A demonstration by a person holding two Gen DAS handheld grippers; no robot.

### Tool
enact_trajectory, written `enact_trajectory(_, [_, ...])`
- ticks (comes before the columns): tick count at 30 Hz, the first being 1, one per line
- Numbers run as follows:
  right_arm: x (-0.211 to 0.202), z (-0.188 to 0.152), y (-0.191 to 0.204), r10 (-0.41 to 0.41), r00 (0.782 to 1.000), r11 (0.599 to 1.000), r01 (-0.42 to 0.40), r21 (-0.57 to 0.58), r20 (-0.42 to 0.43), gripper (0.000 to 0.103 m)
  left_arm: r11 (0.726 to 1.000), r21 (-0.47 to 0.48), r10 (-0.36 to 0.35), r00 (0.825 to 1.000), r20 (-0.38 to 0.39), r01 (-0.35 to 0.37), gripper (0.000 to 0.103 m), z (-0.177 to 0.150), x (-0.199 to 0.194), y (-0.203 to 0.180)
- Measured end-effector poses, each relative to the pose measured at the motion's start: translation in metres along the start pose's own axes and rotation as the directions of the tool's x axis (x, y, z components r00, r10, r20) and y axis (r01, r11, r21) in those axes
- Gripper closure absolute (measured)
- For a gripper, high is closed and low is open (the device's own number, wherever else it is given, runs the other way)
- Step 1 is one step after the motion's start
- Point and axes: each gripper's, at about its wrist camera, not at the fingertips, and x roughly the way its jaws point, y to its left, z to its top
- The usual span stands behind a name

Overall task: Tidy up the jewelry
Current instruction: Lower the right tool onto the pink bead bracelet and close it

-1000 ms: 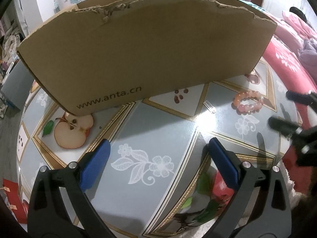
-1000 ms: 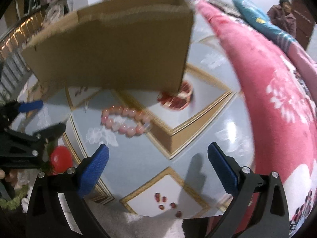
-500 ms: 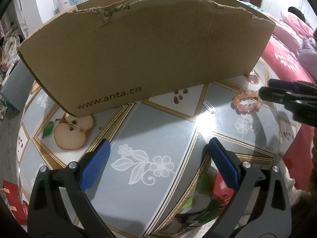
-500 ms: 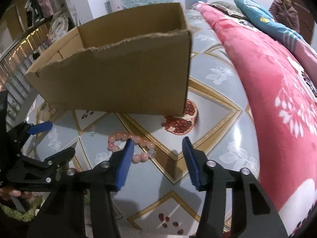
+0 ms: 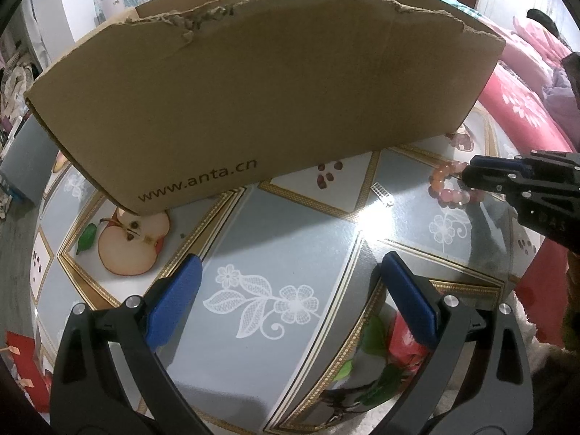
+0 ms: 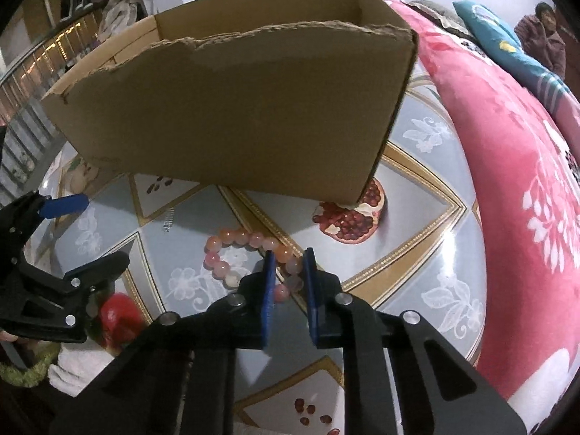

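Beneath both hand-held grippers spread the table (image 5: 290, 239), its glossy grey-blue cover printed with white lace flowers, gold-edged diamond panels, a halved apple (image 5: 132, 244) and a split pomegranate (image 6: 349, 217). Just ahead of the right hand-held gripper (image 6: 288, 264) lay the pink bead bracelet (image 6: 250, 257) on that cover, its near side running between the two blue pads. The jaws had just been closing and stood narrow around the beads; whether the pads already pressed on them could not be told. Seen from the left wrist, the same bracelet (image 5: 449, 188) sat far off to the right, with the black tip of the right tool over its edge. The left hand-held gripper (image 5: 290, 282) hung with its blue pads spread wide and nothing between them, above a printed flower. Beyond both tools stood a brown cardboard box (image 5: 261, 98) with a torn top rim and a web address printed low on its front wall; its near corner rested by the pomegranate print. A small pale ridged piece (image 5: 382, 194) lay on the table between the box and the bracelet. To the right of the right tool a red blanket with white flowers (image 6: 514, 166) covered a bed, and a person sat at its far end. Shelves and hanging cloth showed at far left, blurred.
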Motion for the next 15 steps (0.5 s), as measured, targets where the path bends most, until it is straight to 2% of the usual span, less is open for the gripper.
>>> enact_trajectory(9, [0.004, 0.001, -0.021, 0.075, 0.997, 0.991, -0.074, 0.108, -0.005, 0.093, 0.999, -0.024, 0.022, 0.998, -0.055, -0.024, 0.007, 0.023, 0.009, -0.005])
enact_trajectory(15, [0.004, 0.001, -0.022, 0.076, 0.997, 0.991, -0.075, 0.107, -0.004, 0.093, 0.999, -0.017, 0.047, 0.997, -0.062, -0.048, 0.007, 0.032, 0.01, -0.011])
